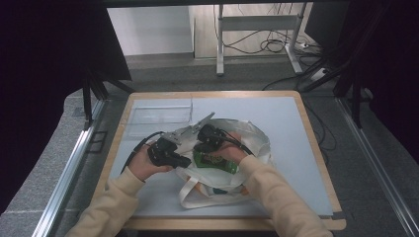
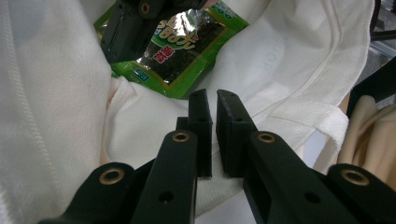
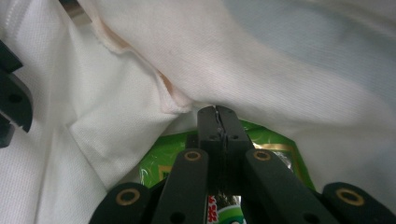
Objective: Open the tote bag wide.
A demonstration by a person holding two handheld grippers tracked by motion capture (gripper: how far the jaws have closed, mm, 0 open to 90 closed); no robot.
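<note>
A white cloth tote bag (image 1: pixel 249 138) lies on the table's middle. My right gripper (image 1: pixel 201 148) is shut on a green seaweed snack packet (image 1: pixel 215 162) at the bag's mouth. In the right gripper view its jaws (image 3: pixel 218 111) press together over the packet (image 3: pixel 170 158), under a fold of the bag (image 3: pixel 261 70). My left gripper (image 1: pixel 185 160) sits at the bag's left edge, its jaws (image 2: pixel 214 95) nearly closed on the white cloth (image 2: pixel 289 60). Beyond them the packet (image 2: pixel 187 51) slants into the bag, with the right gripper (image 2: pixel 126 28) above it.
A clear plastic box (image 1: pixel 158 116) stands at the back left of the grey-topped table (image 1: pixel 296 123). The bag's handles (image 1: pixel 197 195) trail toward the front edge. Desk legs and cables (image 1: pixel 272 44) lie on the floor beyond.
</note>
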